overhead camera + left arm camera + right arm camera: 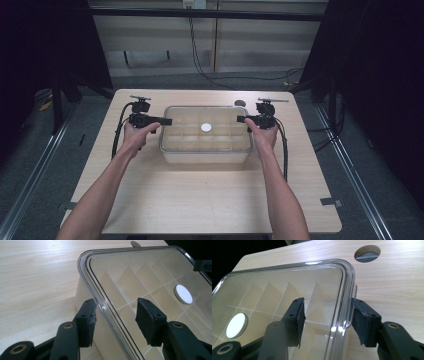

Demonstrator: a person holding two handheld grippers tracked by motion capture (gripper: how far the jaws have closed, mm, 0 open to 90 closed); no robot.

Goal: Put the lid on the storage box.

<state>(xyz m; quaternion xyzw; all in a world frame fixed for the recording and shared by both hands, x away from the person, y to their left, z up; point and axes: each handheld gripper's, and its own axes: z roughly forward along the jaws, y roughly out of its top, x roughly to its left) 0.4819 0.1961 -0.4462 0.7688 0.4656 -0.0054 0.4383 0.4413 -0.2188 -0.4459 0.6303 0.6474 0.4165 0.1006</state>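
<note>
A clear plastic box (pixel 206 154) with a transparent lid (pixel 140 270) sits on the wooden table, divided inside into several compartments. A white round disc (pixel 206 127) lies at the lid's middle, seen also as the disc (pixel 183 293) and the disc (pixel 235 325). My left gripper (pixel 167 121) is at the box's left end, and its jaws (pixel 116 315) straddle the lid's rim with a gap on both sides. My right gripper (pixel 241 119) is at the right end, open (pixel 328 317), one jaw over the lid and the other outside, beside the lid's small tab (pixel 352 307).
The table (pixel 200 200) has bare wood in front of the box and on both sides. A round cable hole (pixel 240 103) lies just behind the box's right end. Cables trail from both grippers along the forearms. Dark floor and rails surround the table.
</note>
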